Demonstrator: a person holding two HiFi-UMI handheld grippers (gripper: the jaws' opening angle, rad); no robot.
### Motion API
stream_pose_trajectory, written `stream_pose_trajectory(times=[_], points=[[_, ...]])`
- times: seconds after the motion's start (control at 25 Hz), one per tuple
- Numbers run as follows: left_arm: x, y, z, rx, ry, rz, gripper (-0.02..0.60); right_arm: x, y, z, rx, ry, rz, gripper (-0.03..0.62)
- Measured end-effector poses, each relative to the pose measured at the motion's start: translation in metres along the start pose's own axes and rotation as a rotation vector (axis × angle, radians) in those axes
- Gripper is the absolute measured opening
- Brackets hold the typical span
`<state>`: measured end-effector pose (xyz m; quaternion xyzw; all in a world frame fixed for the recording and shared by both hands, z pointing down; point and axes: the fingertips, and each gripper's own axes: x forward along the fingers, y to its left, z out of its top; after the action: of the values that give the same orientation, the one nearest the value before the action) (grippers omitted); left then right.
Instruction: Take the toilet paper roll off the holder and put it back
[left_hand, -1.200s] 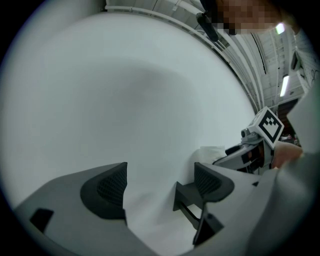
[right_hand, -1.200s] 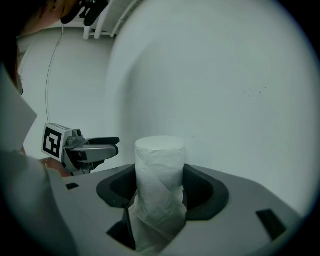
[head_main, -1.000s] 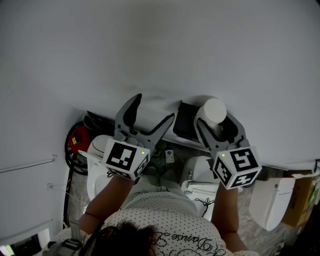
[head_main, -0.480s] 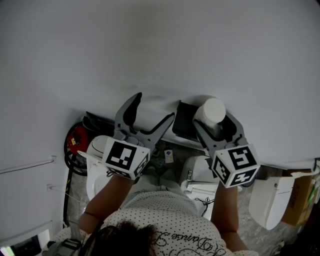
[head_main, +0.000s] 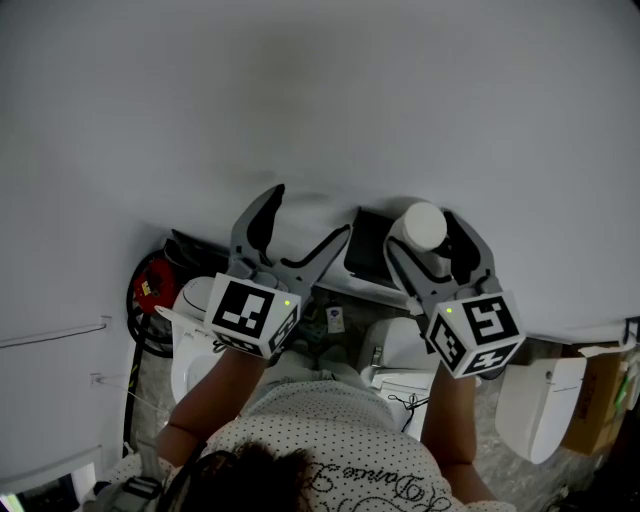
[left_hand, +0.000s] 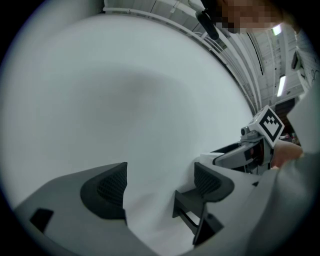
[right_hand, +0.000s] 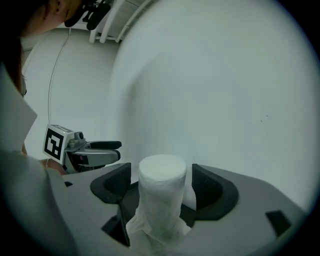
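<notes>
A white toilet paper roll (head_main: 424, 224) stands out from the pale wall beside a black holder (head_main: 366, 244). My right gripper (head_main: 428, 240) straddles the roll and its jaws are opening. In the right gripper view the roll (right_hand: 161, 192) sits between the pads (right_hand: 206, 185) with a thin gap on each side, loose paper bunched at its base. My left gripper (head_main: 298, 222) stands open and empty to the left, pointing at the bare wall. The left gripper view shows its pads (left_hand: 112, 186) apart and the black holder (left_hand: 189, 214) below the right one.
The white wall (head_main: 300, 100) fills the upper part of the head view. Far below are white toilets (head_main: 192, 335) (head_main: 535, 405), a red object (head_main: 150, 285) at the left and a cardboard box (head_main: 602, 392) at the right.
The right gripper's jaws have spread wider around the roll. Both grippers have shifted only slightly; the left one stays open and empty.
</notes>
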<state>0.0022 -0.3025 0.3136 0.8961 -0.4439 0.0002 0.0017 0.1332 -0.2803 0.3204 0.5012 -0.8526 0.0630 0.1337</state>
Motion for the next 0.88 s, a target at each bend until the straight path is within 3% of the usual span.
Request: stream_pose_trajectory(times=[0.36, 0.72, 0.88], points=[[0.003, 0.002, 0.016, 0.002, -0.037, 0.003, 0.410, -0.004, -0.004, 0.021, -0.017, -0.076, -0.007, 0.382], [0.000, -0.002, 0.027, 0.010, -0.059, -0.018, 0.396, -0.017, -0.007, 0.031, -0.010, -0.171, -0.048, 0.324], [-0.003, -0.012, 0.028, 0.008, -0.074, -0.055, 0.312, -0.028, -0.009, 0.031, -0.015, -0.196, -0.085, 0.271]])
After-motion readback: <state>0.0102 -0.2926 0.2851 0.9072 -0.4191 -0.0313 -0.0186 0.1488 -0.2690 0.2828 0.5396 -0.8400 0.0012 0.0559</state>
